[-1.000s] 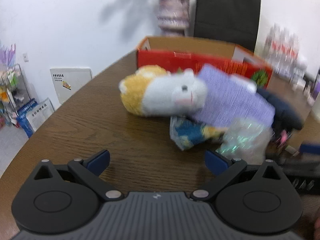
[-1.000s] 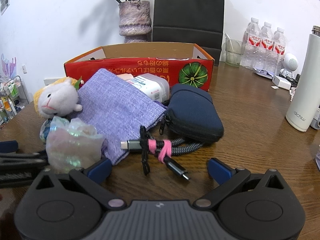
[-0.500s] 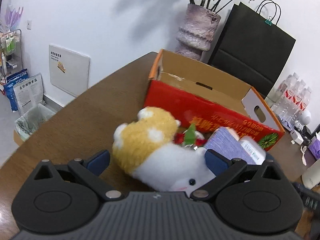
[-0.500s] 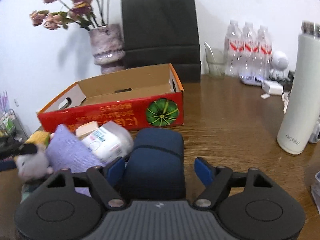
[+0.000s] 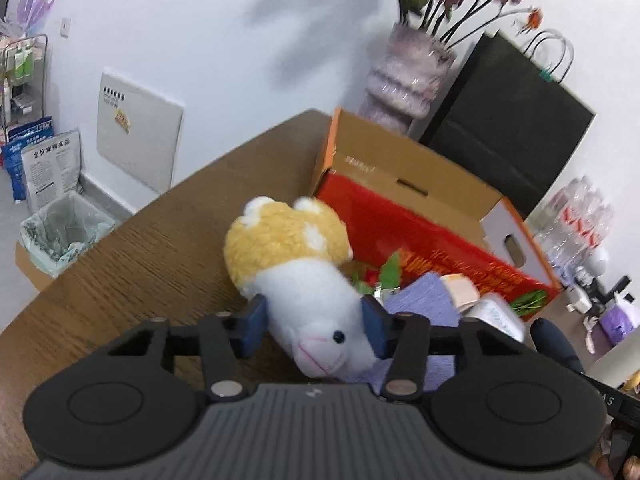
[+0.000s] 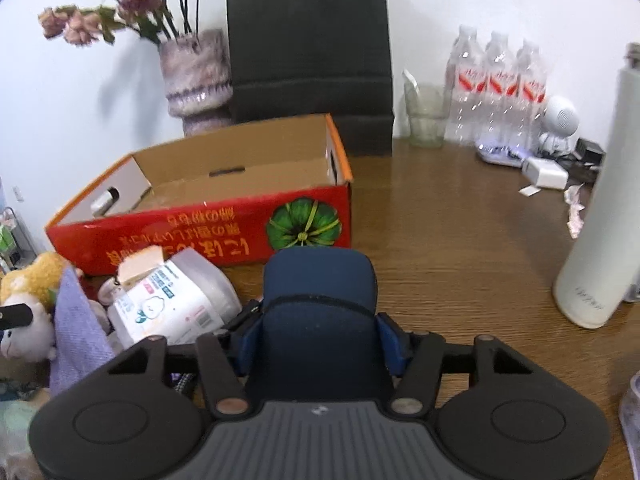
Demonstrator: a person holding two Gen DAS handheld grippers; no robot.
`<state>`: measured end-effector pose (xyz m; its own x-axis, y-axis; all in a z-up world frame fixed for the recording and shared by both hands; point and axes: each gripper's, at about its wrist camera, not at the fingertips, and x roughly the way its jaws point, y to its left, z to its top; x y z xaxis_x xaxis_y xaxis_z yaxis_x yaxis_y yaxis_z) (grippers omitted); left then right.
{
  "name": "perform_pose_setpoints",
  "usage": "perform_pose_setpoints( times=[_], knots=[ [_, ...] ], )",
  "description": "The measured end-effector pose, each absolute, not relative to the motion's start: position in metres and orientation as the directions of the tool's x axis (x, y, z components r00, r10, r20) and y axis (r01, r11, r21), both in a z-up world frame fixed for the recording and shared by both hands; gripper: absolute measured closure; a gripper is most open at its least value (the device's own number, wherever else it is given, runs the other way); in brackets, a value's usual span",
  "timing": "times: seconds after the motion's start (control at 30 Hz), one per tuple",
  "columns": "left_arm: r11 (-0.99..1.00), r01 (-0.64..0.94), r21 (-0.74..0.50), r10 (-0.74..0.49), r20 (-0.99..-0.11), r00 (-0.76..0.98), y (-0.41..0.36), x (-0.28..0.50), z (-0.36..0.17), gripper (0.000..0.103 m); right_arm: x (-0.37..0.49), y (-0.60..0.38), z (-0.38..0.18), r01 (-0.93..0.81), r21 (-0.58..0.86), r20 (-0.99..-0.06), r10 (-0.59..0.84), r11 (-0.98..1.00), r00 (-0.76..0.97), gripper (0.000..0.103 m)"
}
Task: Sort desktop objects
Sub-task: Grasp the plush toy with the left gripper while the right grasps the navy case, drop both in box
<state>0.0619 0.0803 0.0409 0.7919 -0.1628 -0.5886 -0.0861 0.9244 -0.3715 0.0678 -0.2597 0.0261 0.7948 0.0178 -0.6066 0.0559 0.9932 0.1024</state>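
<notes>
My left gripper (image 5: 314, 322) is shut on a yellow and white plush toy (image 5: 296, 264), its blue pads pressing the white body. My right gripper (image 6: 318, 340) is shut on a dark blue zip pouch (image 6: 320, 304). An open red cardboard box (image 6: 208, 220) stands behind both; in the left wrist view the box (image 5: 400, 216) is just beyond the plush. A purple cloth pouch (image 6: 74, 328), a white tissue pack (image 6: 172, 300) and a small tan box (image 6: 140, 260) lie left of the blue pouch.
A vase of flowers (image 6: 196, 80) and a black paper bag (image 6: 308, 48) stand behind the box. Water bottles (image 6: 496, 84), a glass (image 6: 426, 120), a white flask (image 6: 604, 220) and chargers (image 6: 544, 172) sit at the right. The table edge (image 5: 100, 248) falls off left above a bin (image 5: 60, 232).
Both grippers moved forward over the pile and closed: the left onto the plush toy, the right onto the blue pouch. The cable and crinkly bag have left view.
</notes>
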Motion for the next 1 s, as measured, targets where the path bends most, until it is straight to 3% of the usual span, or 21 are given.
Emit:
perform_pose_setpoints(
  times=[0.07,0.2,0.3,0.33,0.4,0.5,0.73,0.83,1.0],
  knots=[
    [0.930,-0.052,-0.364,-0.180,-0.575,0.798,0.080,0.051,0.046,0.052,0.056,-0.263,0.033,0.053,0.103,-0.588,0.017,0.993,0.809,0.045],
    [0.914,-0.114,-0.389,-0.148,-0.581,0.800,0.092,0.041,0.048,0.026,0.035,-0.267,0.042,0.036,0.119,-0.567,0.038,0.992,0.823,0.045],
    [0.928,-0.142,-0.344,-0.101,-0.601,0.793,0.091,0.062,0.050,0.024,0.032,-0.264,0.042,0.027,0.127,-0.569,0.050,0.992,0.821,0.045],
    [0.943,-0.145,-0.301,-0.078,-0.620,0.781,0.086,0.072,0.048,0.024,0.031,-0.262,0.043,0.025,0.126,-0.570,0.052,0.992,0.820,0.045],
    [0.961,-0.176,-0.214,-0.010,-0.663,0.749,0.075,0.081,0.040,0.042,0.027,-0.260,0.045,0.015,0.130,-0.562,0.061,0.991,0.825,0.045],
    [0.963,-0.145,-0.228,-0.032,-0.629,0.776,0.071,0.072,0.038,0.052,0.020,-0.261,0.051,0.005,0.134,-0.542,0.069,0.991,0.838,0.045],
    [0.937,-0.062,-0.344,-0.098,-0.429,0.898,0.080,0.048,0.092,0.055,0.016,-0.263,0.087,-0.041,0.144,-0.443,0.102,0.989,0.891,0.045],
    [0.892,0.053,-0.450,-0.232,-0.353,0.907,0.087,0.055,0.125,0.055,0.027,-0.263,0.107,-0.079,0.156,-0.387,0.135,0.985,0.912,0.045],
    [0.931,0.131,-0.339,-0.259,-0.365,0.894,0.058,0.121,0.169,0.054,0.103,-0.254,0.126,-0.098,0.120,-0.422,0.140,0.988,0.896,0.045]
  ],
)
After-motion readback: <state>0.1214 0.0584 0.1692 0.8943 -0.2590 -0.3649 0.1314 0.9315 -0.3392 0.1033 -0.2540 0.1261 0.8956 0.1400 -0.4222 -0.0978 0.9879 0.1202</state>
